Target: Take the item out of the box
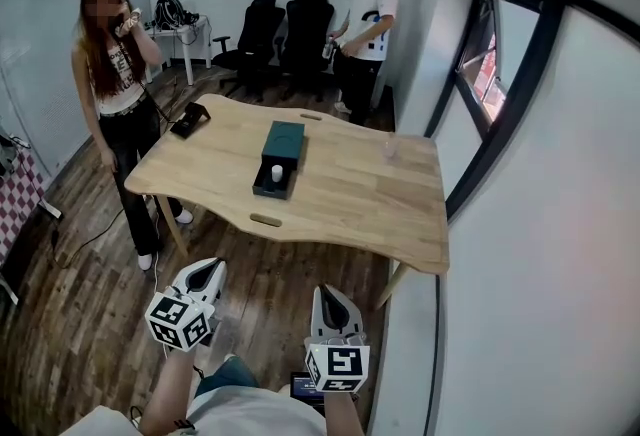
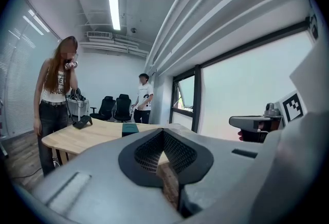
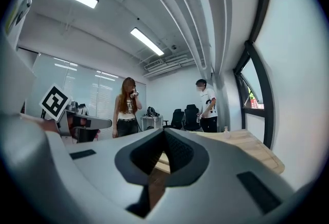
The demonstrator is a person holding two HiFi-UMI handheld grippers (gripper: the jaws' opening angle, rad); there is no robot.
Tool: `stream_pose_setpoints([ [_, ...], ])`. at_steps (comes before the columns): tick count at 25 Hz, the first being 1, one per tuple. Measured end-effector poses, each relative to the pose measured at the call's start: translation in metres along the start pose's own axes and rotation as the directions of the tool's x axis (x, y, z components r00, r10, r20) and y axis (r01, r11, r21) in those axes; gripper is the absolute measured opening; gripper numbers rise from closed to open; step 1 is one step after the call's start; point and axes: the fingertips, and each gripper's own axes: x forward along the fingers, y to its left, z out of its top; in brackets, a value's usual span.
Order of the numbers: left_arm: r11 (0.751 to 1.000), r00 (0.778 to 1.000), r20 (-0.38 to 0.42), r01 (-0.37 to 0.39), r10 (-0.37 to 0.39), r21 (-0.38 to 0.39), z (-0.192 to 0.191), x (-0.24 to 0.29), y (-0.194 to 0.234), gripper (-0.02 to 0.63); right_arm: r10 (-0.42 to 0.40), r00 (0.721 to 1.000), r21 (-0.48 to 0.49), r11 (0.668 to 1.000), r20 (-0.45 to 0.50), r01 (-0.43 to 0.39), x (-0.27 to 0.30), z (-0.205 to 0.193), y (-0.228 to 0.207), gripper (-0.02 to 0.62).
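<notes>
Head view. You stand short of a wooden table [image 1: 400, 214], which lies at 12 o'clock from both grippers and well apart from them. You hold the left gripper [image 1: 207, 271] at 7 o'clock in the picture and the right gripper [image 1: 327, 294] at 5 o'clock. Both hang over the plank floor [image 1: 90, 294] and point toward the table.

Fingers. In each gripper view the two dark pads meet at their tips. Both pairs are fully closed with nothing between them, so neither gripper holds or touches anything.

Task object. A dark green box [image 1: 262, 186] sits open near the middle of the table. A small white item [image 1: 277, 173] stands upright inside it. The lid [image 1: 284, 138] lies flat on the table just beside the box, at its 12 o'clock.

Other things on the table. A black object [image 1: 190, 119] rests at 10 o'clock from the box, near the left edge. A small clear bottle [image 1: 390, 149] stands at 2 o'clock from the box, well apart from it.

Surroundings. One person [image 1: 120, 114] stands beside the left edge of the table, one hand raised to the head. A second person [image 1: 368, 19] in a white shirt stands beyond the far edge at 1 o'clock. Black office chairs [image 1: 285, 34] stand at 12 o'clock behind the table. A tilted window [image 1: 490, 54] fills the wall at 2 o'clock.
</notes>
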Motion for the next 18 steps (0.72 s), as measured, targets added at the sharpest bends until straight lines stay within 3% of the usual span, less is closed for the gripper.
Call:
stream_pose_setpoints([
  [10,1.000,1.000,-0.027,0.006,-0.007,-0.030,-0.011,0.040,0.019,0.002,-0.001,0.998,0.006,1.000,-0.065,0.001,0.039,-0.024,-0.020,0.005],
  [18,0.997,0.998,-0.052,-0.026,0.022,-0.070,-0.024,0.155,0.082,0.002,0.015,0.990,0.007,1.000,-0.139,-0.014,0.150,-0.055,-0.061,0.005],
])
